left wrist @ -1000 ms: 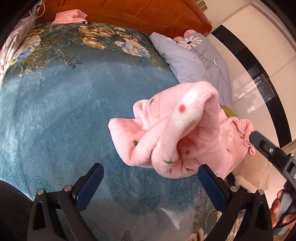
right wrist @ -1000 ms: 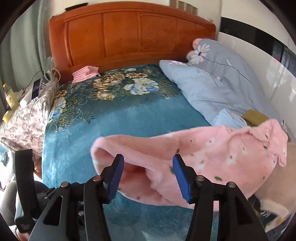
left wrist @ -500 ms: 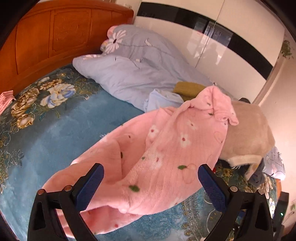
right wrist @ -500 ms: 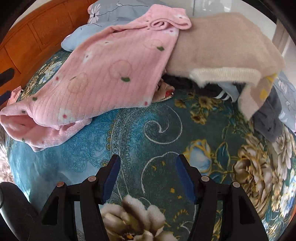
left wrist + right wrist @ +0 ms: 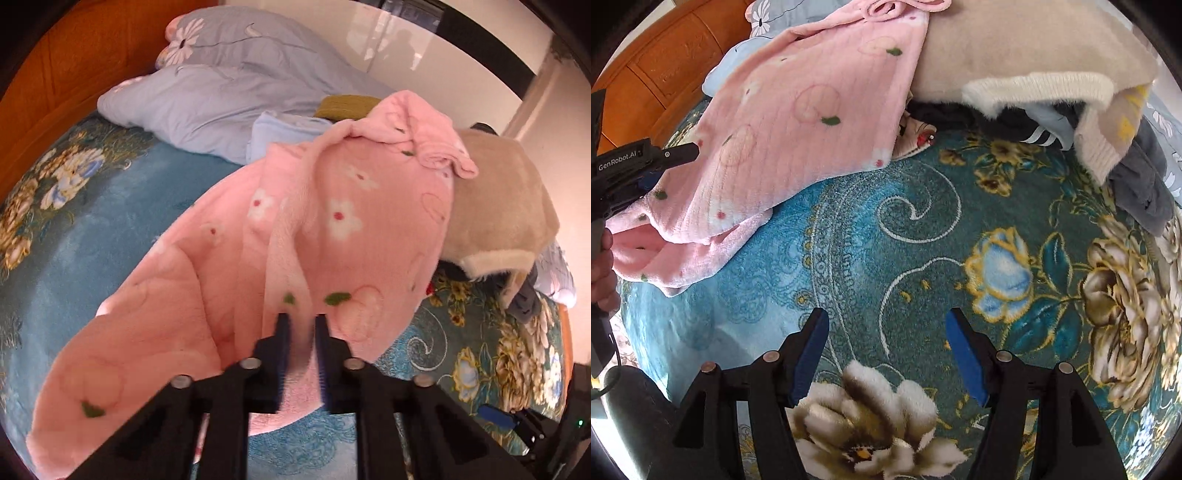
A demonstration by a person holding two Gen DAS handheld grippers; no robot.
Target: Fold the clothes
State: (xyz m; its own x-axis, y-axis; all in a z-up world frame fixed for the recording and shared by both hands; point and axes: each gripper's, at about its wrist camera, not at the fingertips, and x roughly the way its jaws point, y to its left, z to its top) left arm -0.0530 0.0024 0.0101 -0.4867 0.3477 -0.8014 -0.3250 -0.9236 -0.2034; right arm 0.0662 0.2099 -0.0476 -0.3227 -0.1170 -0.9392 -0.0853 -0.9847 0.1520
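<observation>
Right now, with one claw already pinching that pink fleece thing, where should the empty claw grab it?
Probably the loose lower edge of the pink garment, approached from the open bedspread side. That hem lies free there, while the far end drapes over the clothes pile. The right claw is open.

We carry two matching tools: each gripper has black angular arms with round silver screws and blue pads on the fingers [image 5: 812, 354]. The left gripper [image 5: 641, 157] bears white "GenRobot.AI" lettering, with a black cable [image 5: 607, 363] trailing below its handle.
</observation>
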